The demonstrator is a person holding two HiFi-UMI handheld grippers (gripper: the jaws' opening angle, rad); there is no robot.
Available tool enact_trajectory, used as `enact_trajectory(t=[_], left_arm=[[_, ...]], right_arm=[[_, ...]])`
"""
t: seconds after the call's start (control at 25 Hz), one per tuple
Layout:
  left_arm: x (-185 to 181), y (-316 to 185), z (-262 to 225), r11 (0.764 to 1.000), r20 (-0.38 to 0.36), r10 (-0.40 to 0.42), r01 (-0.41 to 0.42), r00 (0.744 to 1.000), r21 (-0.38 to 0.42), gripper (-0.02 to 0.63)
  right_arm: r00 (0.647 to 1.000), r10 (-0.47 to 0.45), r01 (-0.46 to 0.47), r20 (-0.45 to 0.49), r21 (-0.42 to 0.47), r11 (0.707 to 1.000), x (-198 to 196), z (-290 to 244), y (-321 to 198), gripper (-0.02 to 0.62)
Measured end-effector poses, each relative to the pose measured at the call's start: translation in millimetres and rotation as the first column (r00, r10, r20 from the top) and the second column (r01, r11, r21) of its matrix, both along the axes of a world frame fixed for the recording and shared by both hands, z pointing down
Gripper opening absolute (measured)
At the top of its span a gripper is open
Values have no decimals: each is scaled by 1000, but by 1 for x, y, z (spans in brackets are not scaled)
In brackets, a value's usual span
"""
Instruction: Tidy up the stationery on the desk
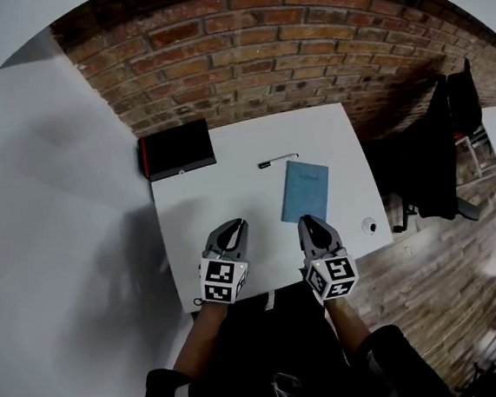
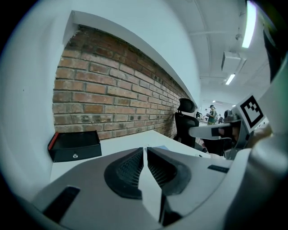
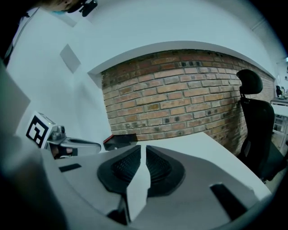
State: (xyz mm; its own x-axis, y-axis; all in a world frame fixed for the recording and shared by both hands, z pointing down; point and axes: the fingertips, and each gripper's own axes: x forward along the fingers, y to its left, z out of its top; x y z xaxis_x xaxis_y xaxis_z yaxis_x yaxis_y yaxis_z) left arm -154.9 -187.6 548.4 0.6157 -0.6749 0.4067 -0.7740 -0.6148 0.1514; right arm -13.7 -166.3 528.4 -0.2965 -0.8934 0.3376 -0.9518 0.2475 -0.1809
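White desk (image 1: 227, 165) set vs brick wall (image 1: 260, 52).

Container in sight: black box (image 1: 178, 148) w/ red strip along its left side, at far left corner of desk, back close to the wall. From L gripper view: small silver knob on front face, top dark & flat-looking. Lidded or open-topped, can't tell. Inside hidden from every view, so contents unknown.

Loose on desk, outside the box:
- pen (image 1: 277, 160) – thin, dark at its left end, lying roughly parallel to the wall in the far half of desk, well apart from box.
- notebook (image 1: 305, 190) – blue cover, flat, slightly tilted, right of centre, near the pen but not touching it.
- round thing (image 1: 369, 224) – small, pale, near R edge of desk, too small to identify.

L gripper (image 1: 239, 224) over near part of desk, left of centre, pointing toward the wall & a bit down. Fingers pressed together, nothing btwn them.

R gripper (image 1: 307, 220) just beside it on the right, same heading. Fingers likewise closed on nothing. In head view, tip at notebook's near edge – touching or not, can't tell.

Marker cube at rear of each gripper, forearms behind. Black chair (image 1: 436, 158) off R side of desk.
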Motion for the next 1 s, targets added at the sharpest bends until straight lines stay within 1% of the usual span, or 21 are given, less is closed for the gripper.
enact_trajectory(t=[0.12, 0.28, 0.52, 0.64, 0.8, 1.0], left_arm=[[15, -10, 3, 999, 8, 38, -38, 999, 1, 21], [35, -21, 7, 998, 10, 70, -70, 997, 2, 21], [69, -41, 16, 993, 14, 119, -119, 993, -7, 26], [88, -50, 23, 990, 20, 140, -140, 990, -29, 57], [109, -60, 41, 986, 43, 155, -152, 987, -63, 123], [130, -70, 71, 977, 48, 171, -163, 984, -136, 171]], right_arm=[[999, 53, -53, 1, -22, 998, 18, 10, -11, 26], [996, 91, -91, -8, -17, 996, 36, 15, -23, 32], [992, 125, -126, -33, -27, 992, 60, 26, -39, 75], [990, 136, -139, -49, -68, 988, 75, 40, -43, 98], [985, 163, -167, -48, -105, 980, 94, 56, -50, 127], [976, 206, -214, -64, -153, 965, 118, 79, -63, 155]])
